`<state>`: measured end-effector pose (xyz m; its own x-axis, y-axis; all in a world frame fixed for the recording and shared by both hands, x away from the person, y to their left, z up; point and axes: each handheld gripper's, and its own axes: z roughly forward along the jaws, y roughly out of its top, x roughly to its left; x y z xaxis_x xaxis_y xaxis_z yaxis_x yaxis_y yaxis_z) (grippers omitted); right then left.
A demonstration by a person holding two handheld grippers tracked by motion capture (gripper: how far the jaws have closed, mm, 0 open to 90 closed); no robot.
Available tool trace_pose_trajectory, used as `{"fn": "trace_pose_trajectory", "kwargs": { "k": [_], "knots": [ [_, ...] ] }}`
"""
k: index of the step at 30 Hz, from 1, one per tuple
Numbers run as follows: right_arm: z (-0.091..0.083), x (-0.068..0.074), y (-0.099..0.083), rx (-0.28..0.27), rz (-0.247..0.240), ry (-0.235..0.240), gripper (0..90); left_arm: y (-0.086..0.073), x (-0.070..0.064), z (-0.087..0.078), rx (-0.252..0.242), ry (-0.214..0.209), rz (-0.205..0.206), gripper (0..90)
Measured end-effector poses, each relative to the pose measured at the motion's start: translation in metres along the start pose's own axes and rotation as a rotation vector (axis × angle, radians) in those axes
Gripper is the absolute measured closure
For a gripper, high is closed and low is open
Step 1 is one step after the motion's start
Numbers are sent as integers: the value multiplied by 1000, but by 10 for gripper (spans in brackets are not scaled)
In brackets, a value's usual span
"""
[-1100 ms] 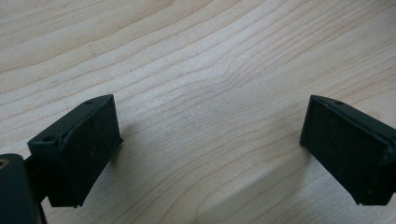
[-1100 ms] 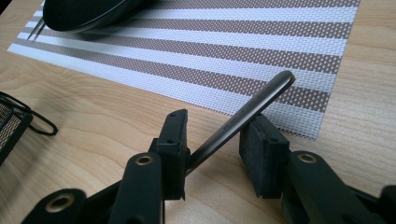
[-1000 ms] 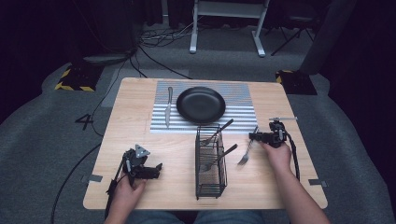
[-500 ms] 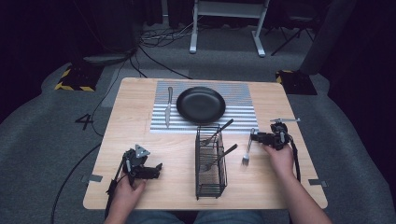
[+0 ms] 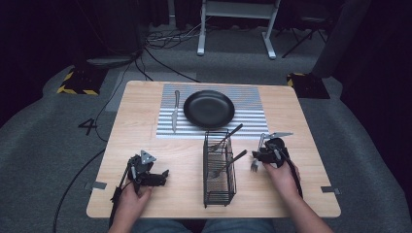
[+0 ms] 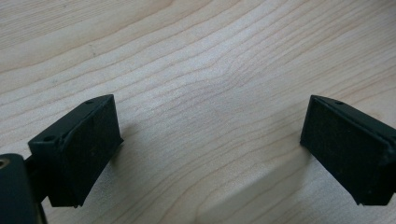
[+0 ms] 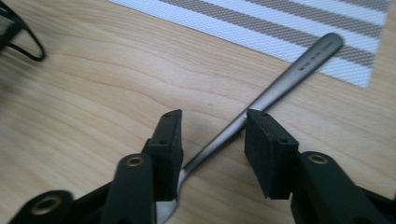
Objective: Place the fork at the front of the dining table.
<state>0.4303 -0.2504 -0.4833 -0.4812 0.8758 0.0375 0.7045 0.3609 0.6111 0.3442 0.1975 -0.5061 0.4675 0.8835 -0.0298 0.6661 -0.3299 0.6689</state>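
High view: fork (image 5: 256, 158) on table (image 5: 311, 160) right of wire basket (image 5: 219, 170), at right gripper (image 5: 260, 154); left gripper (image 5: 158, 178) near-left.
Left gripper view: jaws spread wide over bare wood.
Right gripper view: jaws part-spread, fork handle (image 7: 261, 102) running between, not pinched; placemat (image 7: 299, 28) far.

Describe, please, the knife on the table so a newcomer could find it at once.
Find the striped placemat at the table's far side, with the black plate on it. The knife lies just left of that plate, pointing away from the person. It alone rests on the mat, untouched, outside the wire basket.
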Motion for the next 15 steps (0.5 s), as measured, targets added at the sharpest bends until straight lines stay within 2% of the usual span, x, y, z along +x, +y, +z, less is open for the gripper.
{"fn": "trace_pose_trajectory", "kwargs": {
  "k": [1, 3, 7, 10, 15],
  "knots": [
    [0, 0, 0, 2, -8, -22, 616, 0, 0, 0, 0, 0, 0, 50],
    [-1, -1, 0, 6, -5, -27, 676, 0, 0, 0, 0, 0, 0, 49],
    [-6, -6, -3, 24, -4, -35, 716, 0, 0, 0, 0, 0, 0, 50],
    [-11, -13, -8, 35, -8, -44, 754, 0, 0, 0, 0, 0, 0, 49],
    [-20, -28, -17, 47, 24, -74, 812, 0, 0, 0, 0, 0, 0, 50]
  ]
}}
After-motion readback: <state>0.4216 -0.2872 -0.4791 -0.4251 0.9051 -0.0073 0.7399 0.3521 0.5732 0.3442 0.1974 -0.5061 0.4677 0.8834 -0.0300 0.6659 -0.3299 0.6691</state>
